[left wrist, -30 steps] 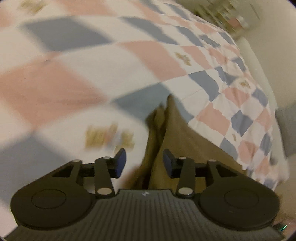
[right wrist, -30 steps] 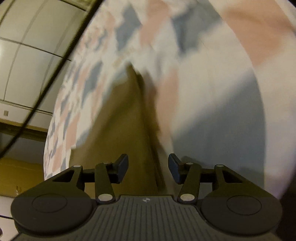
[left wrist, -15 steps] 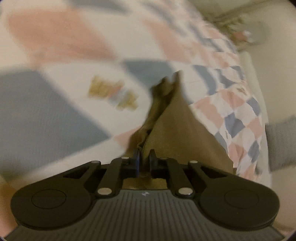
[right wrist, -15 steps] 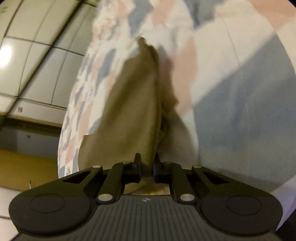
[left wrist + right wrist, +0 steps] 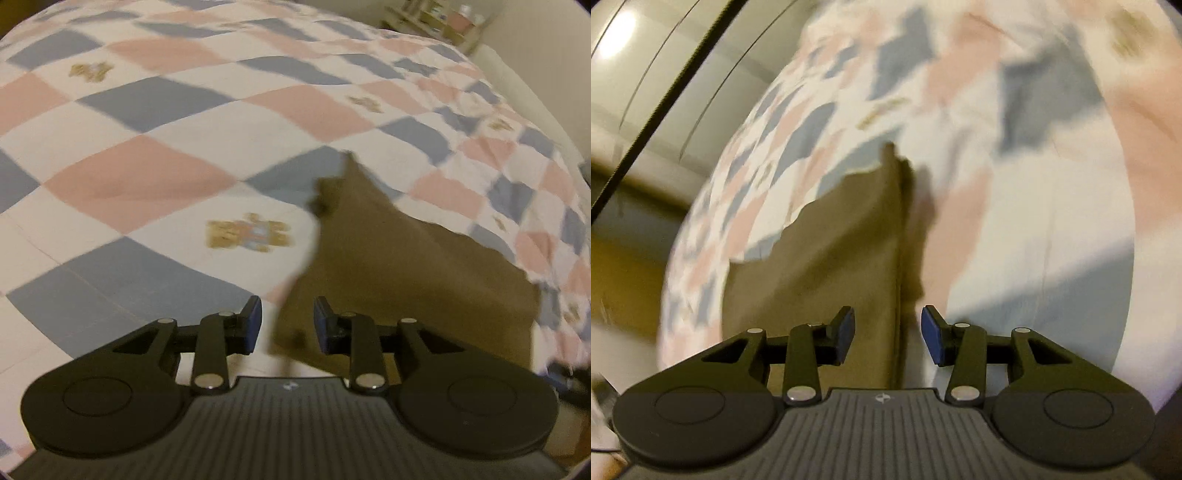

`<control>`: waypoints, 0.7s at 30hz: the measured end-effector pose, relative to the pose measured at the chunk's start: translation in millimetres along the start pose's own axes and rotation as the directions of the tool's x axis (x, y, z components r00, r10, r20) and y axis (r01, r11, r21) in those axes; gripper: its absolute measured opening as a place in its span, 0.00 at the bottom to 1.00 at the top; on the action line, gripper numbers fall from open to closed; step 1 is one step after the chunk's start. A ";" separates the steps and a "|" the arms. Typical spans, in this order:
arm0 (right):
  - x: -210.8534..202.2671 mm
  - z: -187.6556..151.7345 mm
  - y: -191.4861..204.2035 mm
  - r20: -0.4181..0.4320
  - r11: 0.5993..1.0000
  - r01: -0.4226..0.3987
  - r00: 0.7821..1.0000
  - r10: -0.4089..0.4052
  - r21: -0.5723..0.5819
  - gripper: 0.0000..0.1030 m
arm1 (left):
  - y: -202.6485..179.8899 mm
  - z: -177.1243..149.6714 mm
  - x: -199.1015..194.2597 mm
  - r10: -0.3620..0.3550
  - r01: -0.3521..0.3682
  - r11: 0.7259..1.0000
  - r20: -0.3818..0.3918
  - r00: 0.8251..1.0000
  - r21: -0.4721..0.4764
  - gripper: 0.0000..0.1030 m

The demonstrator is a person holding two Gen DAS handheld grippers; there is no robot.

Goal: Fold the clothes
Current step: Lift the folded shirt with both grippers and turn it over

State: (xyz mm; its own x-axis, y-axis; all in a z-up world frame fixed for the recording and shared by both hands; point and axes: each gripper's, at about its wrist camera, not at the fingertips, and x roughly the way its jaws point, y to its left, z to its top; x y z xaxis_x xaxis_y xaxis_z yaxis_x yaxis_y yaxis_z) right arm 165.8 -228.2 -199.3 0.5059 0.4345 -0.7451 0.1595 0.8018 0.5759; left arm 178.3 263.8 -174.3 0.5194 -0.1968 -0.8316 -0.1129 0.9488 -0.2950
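Observation:
An olive-brown garment (image 5: 399, 266) lies folded on the checked bedspread (image 5: 155, 122), running from the near right toward a point at the middle. My left gripper (image 5: 287, 325) is open just above the garment's near left corner, holding nothing. In the right wrist view the same olive-brown garment (image 5: 834, 258) stretches away with a straight folded edge down the middle. My right gripper (image 5: 888, 336) is open over that edge, with cloth showing between the fingers but not pinched.
The bedspread (image 5: 1034, 184) of pink, blue and white squares with small bear prints (image 5: 247, 232) covers the whole bed. A shelf with small items (image 5: 443, 18) stands beyond the far right corner. A white wall and ceiling light (image 5: 617, 33) show at the left of the right wrist view.
Both grippers were shut on the garment half a second ago and have now opened and let it go. The cloth has dropped flat onto the bedspread.

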 end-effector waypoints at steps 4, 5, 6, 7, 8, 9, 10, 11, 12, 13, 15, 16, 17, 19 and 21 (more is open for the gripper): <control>6.2 29.4 34.3 -0.053 0.956 -0.033 0.998 0.018 -0.292 0.41 | -46.7 -31.1 3.9 -0.072 0.072 0.997 0.002 0.997 -0.037 0.24; 8.9 36.1 42.1 -0.072 0.932 -0.054 0.997 0.030 -0.358 0.38 | -57.9 -37.7 7.6 -0.081 0.081 0.995 0.006 0.997 -0.057 0.24; 12.6 43.1 50.1 -0.100 0.902 -0.088 0.994 0.050 -0.422 0.37 | -70.2 -44.9 10.6 -0.088 0.089 0.993 0.007 0.996 -0.075 0.24; 17.2 50.1 57.4 -0.130 0.867 -0.126 0.989 0.071 -0.482 0.34 | -80.9 -50.8 12.6 -0.086 0.087 0.992 0.016 0.996 -0.088 0.24; 24.1 57.2 63.1 -0.166 0.827 -0.171 0.981 0.096 -0.536 0.33 | -91.2 -56.5 14.6 -0.082 0.084 0.991 0.026 0.996 -0.099 0.24; 31.0 64.3 68.8 -0.203 0.781 -0.217 0.972 0.117 -0.586 0.32 | -101.6 -62.2 16.6 -0.078 0.082 0.990 0.035 0.996 -0.111 0.24; 37.9 70.5 73.6 -0.240 0.734 -0.260 0.961 0.135 -0.628 0.27 | -113.4 -67.3 19.2 -0.063 0.068 0.991 0.042 0.997 -0.116 0.24; 44.8 75.2 76.2 -0.276 0.688 -0.299 0.950 0.147 -0.661 0.24 | -124.8 -71.6 21.0 -0.036 0.043 0.991 0.057 0.998 -0.128 0.23; 53.3 82.3 77.5 -0.319 0.632 -0.344 0.935 0.158 -0.694 0.21 | -136.1 -75.8 22.6 -0.008 0.018 0.990 0.071 0.997 -0.141 0.23; 63.4 89.9 76.0 -0.367 0.580 -0.391 0.915 0.165 -0.715 0.18 | -147.4 -80.0 24.2 0.021 -0.008 0.988 0.086 0.996 -0.155 0.23; 79.1 102.9 67.8 -0.434 0.505 -0.453 0.886 0.162 -0.735 0.17 | -169.7 -87.7 28.6 0.070 -0.045 0.976 0.114 0.991 -0.213 0.23; 85.7 110.6 63.8 -0.467 0.470 -0.484 0.869 0.161 -0.738 0.17 | -180.0 -91.4 31.1 0.096 -0.065 0.969 0.122 0.988 -0.239 0.23; 90.5 118.3 60.3 -0.498 0.433 -0.514 0.852 0.160 -0.740 0.17 | -192.2 -96.7 33.3 0.133 -0.095 0.957 0.125 0.983 -0.273 0.23; 91.0 132.3 56.1 -0.552 0.353 -0.573 0.817 0.168 -0.740 0.17 | -214.5 -107.4 34.1 0.180 -0.128 0.936 0.133 0.975 -0.328 0.23; 90.8 143.4 52.0 -0.593 0.277 -0.611 0.790 0.153 -0.742 0.17 | -236.1 -118.2 33.8 0.222 -0.161 0.912 0.123 0.967 -0.378 0.23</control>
State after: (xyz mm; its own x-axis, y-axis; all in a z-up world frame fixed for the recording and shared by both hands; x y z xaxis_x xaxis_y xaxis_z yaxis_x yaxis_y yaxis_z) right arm 341.6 -205.9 -188.8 -0.0788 0.7096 -0.7002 -0.8938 0.2607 0.3649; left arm 122.4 4.0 -188.4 0.5812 0.0507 -0.8122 -0.5068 0.8035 -0.3125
